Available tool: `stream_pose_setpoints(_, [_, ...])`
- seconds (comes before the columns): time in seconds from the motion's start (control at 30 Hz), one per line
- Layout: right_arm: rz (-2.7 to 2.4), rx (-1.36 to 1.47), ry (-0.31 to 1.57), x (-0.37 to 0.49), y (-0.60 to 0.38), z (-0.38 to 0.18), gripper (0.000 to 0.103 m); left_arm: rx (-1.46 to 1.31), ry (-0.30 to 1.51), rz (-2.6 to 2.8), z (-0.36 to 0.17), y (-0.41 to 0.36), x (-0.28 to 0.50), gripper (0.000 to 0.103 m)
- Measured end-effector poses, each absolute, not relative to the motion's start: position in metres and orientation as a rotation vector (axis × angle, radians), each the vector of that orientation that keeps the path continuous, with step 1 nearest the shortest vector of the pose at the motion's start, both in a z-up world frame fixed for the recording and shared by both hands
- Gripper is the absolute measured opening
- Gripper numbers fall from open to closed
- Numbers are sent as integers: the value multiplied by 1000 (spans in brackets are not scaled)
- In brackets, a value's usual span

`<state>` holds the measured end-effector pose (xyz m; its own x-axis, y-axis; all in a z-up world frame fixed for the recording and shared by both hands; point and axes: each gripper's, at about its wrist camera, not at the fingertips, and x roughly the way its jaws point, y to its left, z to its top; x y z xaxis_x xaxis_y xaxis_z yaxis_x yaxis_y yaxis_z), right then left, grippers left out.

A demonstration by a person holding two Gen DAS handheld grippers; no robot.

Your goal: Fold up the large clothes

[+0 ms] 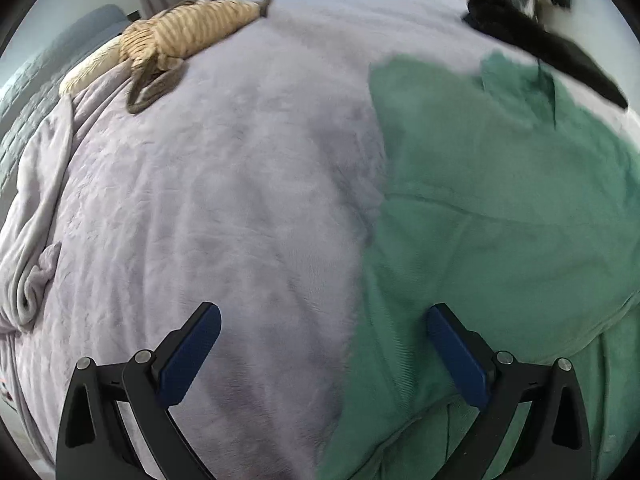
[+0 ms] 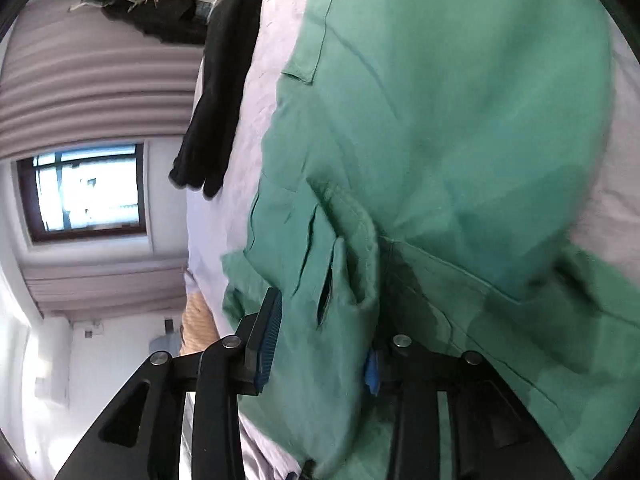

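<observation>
A large green garment (image 1: 500, 208) lies spread on a pale lilac blanket (image 1: 224, 184) on a bed. My left gripper (image 1: 324, 344) is open and empty, low over the garment's left edge, one finger over the blanket and one over the green cloth. In the right wrist view the green garment (image 2: 460, 120) fills most of the frame. My right gripper (image 2: 320, 340) has a fold of the green cloth between its jaws; the jaws stand partly apart around the bunched cloth, and the right pad is mostly hidden by it.
A tan striped garment (image 1: 188, 32) lies at the far left of the bed. A black garment (image 1: 532, 28) lies at the far right; it also shows in the right wrist view (image 2: 220, 92). A bunched blanket edge (image 1: 32, 240) hangs at left. A window (image 2: 88, 192) and curtains stand beyond.
</observation>
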<state>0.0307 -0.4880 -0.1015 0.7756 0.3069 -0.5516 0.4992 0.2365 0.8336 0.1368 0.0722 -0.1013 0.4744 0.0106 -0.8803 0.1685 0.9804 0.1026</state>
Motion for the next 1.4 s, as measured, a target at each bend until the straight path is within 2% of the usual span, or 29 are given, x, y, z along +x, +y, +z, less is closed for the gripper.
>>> stream_pose_setpoints(0.07, [-8,1148,788,49,-460,-64,41,158,1061,-100,-92,82,138,103])
stream_pose_setpoints(0.13, [156,977,852,82,-418,-36,49,142,1086,-107,-93,88,140,103])
stream_pose_setpoints(0.23, [413,781,977,162,-338,-21,53,137,1108,-112,-99,89,137,103])
stream_pose_setpoints(0.37, [550,609,1107,247,-256,-26,54,101,1118,-111,-100,93,126,103])
stream_pose_setpoints(0.53, [537,496,1332,315,-196,-73,54,71,1106,-127,-95,105,116,103])
stream_pose_setpoints(0.57, [524,516,1399,319,-191,-84,51,68,1102,-126,-93,108,115,103])
stream_pose_setpoints(0.6, [532,557,1453,325,-187,-96,17,67,1098,-118,-92,112,113,103])
stream_pose_setpoints(0.63, [555,579,1486,325,-181,-104,3,59,1096,-107,-90,117,111,103])
stream_pose_setpoints(0.77, [684,566,1411,338,-148,-93,4,15,1084,-73,-85,136,106,103])
stream_pose_setpoints(0.87, [636,521,1421,353,-127,-106,4,14,1089,-29,-88,147,108,103])
stream_pose_setpoints(0.9, [588,454,1445,357,-118,-117,9,11,1093,-16,-89,148,110,103])
stream_pose_setpoints(0.93, [542,413,1473,358,-111,-128,9,5,1093,-6,-89,151,111,103])
stream_pose_setpoints(1.03, [519,414,1459,349,-112,-122,14,0,1045,-6,-75,150,119,103])
stream_pose_setpoints(1.07, [525,398,1438,345,-115,-114,30,6,1026,-21,-70,147,121,103])
stream_pose_setpoints(1.1, [520,358,1401,338,-122,-99,59,16,1009,-41,-65,142,126,103])
stream_pose_setpoints(1.13, [501,299,1341,326,-131,-80,67,25,992,-60,-62,137,133,103])
stream_pose_setpoints(1.27, [290,48,1241,273,-166,-43,68,26,986,-92,-73,114,168,103])
stream_pose_setpoints(1.4, [42,-217,1253,217,-207,-60,68,106,1060,-40,-114,90,195,103])
